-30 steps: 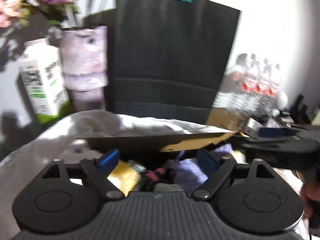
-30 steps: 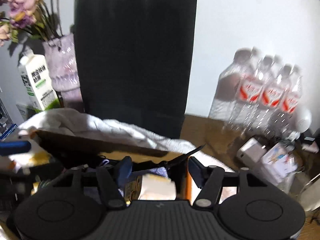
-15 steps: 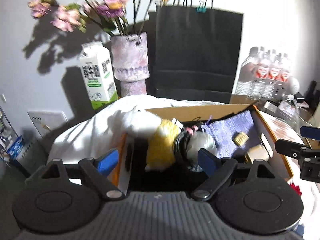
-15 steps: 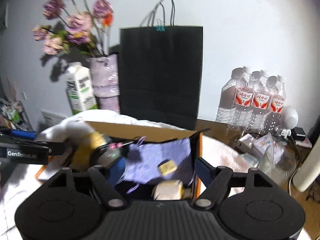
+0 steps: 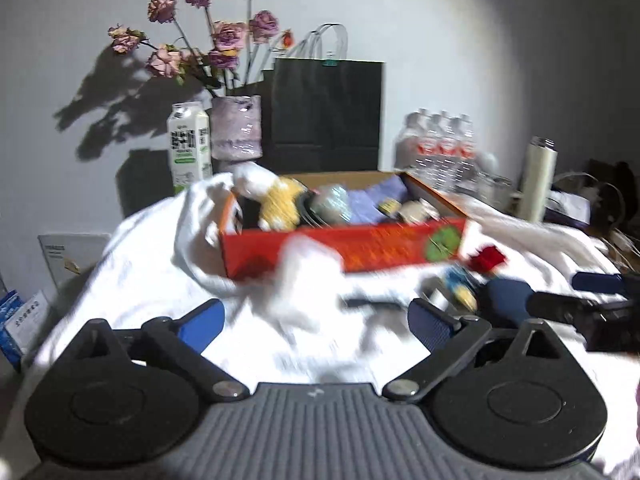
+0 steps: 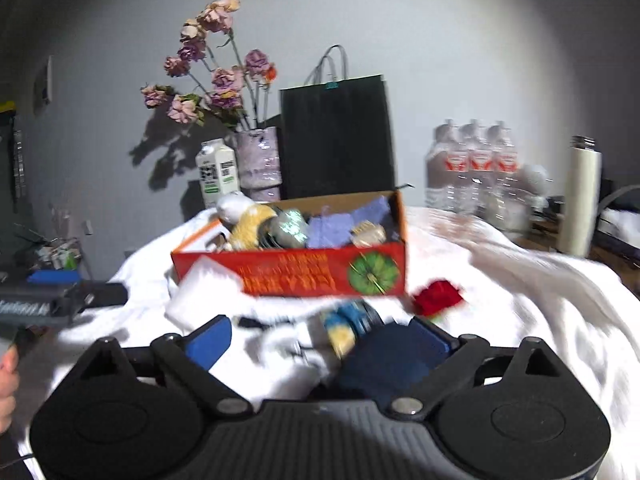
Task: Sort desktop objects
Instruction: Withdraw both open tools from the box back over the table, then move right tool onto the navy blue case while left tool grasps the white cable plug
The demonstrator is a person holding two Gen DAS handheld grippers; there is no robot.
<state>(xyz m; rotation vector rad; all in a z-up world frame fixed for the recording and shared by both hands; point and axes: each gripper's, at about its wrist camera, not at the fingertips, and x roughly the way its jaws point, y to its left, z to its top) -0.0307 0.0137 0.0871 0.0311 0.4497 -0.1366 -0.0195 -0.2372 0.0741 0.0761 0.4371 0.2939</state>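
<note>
A red cardboard box [image 5: 344, 246] [image 6: 304, 270] stands on a white cloth and holds a yellow-and-white plush toy [image 5: 276, 200] [image 6: 246, 220], a shiny round object, a purple cloth [image 6: 332, 226] and small items. In front of it lie a white packet [image 5: 308, 256] [image 6: 204, 284], a red object [image 5: 486, 258] [image 6: 438, 296], a blue-and-yellow item [image 5: 460, 284] [image 6: 346, 326] and a dark blue object [image 5: 508, 300] [image 6: 384, 360]. My left gripper [image 5: 316, 320] is open and empty, back from the box. My right gripper [image 6: 320, 338] is open over the dark blue object.
Behind the box stand a black paper bag [image 5: 326, 114] [image 6: 336, 140], a vase of dried flowers [image 5: 236, 132] [image 6: 258, 162], a milk carton [image 5: 188, 146] [image 6: 216, 172], water bottles [image 5: 438, 144] [image 6: 472, 168] and a white flask [image 5: 538, 182] [image 6: 580, 200]. Views are motion-blurred.
Both grippers have pulled back and up from inside the box, so the box's red front and the loose items before it now show. Both stay open.
</note>
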